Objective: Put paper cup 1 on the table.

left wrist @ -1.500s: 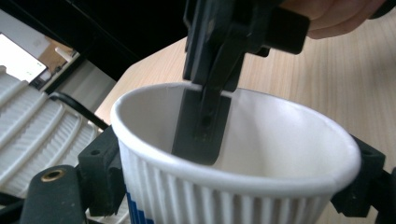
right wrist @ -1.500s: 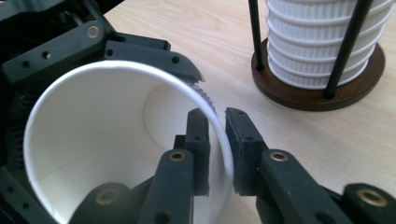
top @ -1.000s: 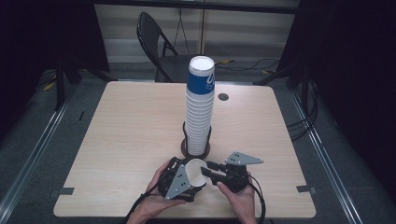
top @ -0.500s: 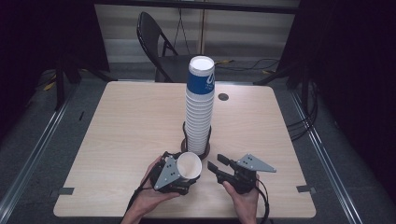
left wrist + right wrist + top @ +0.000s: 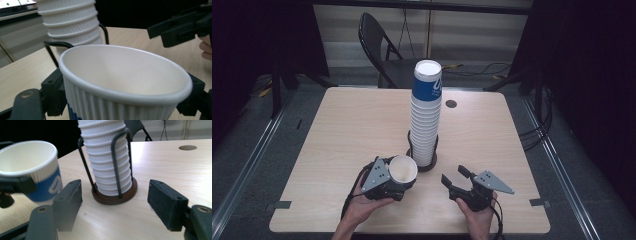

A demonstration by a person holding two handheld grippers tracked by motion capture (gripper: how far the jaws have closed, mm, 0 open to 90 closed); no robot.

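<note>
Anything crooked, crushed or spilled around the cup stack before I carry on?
Nothing stands out. The cup stack sits upright in its wire holder. The single cup in the left claw looks undented, and the right claw is open with nothing in it.

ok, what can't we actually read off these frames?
- Held cup: base and lower wall cut off by the left gripper view's bottom edge; the left claw covers them in the high view.
- Stack of cups: top cut off by the right gripper view's upper edge.
- Blue print on the top cup: too small to read in the high view.
- Right claw, open: cable runs off the bottom edge.
</note>
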